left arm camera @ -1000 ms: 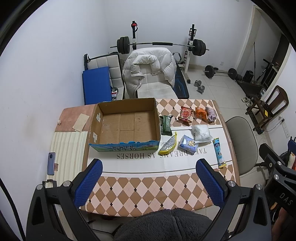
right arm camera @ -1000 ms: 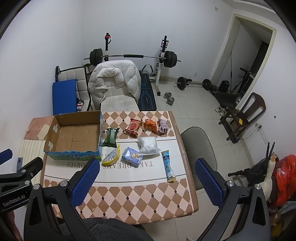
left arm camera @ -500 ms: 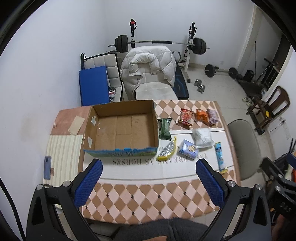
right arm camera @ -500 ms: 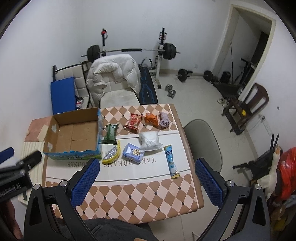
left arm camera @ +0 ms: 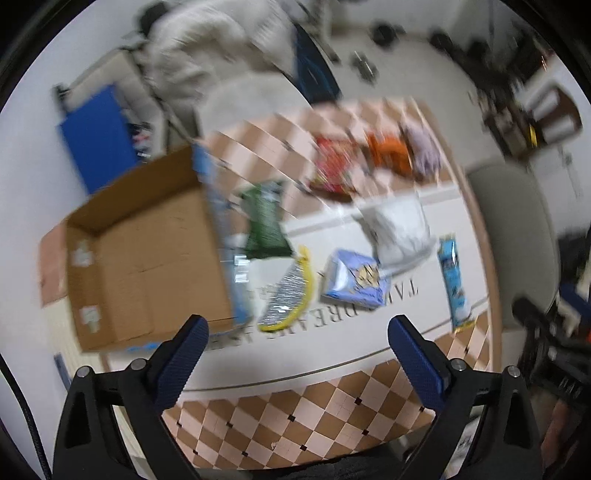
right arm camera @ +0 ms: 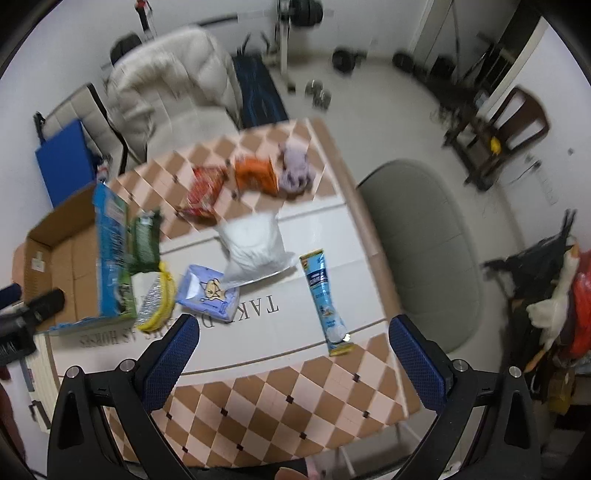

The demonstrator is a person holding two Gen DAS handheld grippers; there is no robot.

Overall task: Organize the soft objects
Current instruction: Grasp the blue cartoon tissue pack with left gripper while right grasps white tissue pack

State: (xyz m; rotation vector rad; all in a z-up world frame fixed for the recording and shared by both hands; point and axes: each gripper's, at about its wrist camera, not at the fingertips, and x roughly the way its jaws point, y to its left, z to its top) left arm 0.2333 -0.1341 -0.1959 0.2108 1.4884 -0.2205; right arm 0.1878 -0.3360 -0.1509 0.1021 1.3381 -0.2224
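place: home room used as gym | shown by: barbell rack (right arm camera: 295, 14), dumbbells (right arm camera: 319, 92), checkered table (right arm camera: 295, 398), jacket-draped chair (right arm camera: 166, 85), wooden chair (right arm camera: 517, 118)

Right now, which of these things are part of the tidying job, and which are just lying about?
For the job:
cardboard box
green packet
yellow pouch
blue tissue pack
white bag
blue tube
red packet
orange packet
purple plush

Lying about:
white jacket
grey chair
dumbbells
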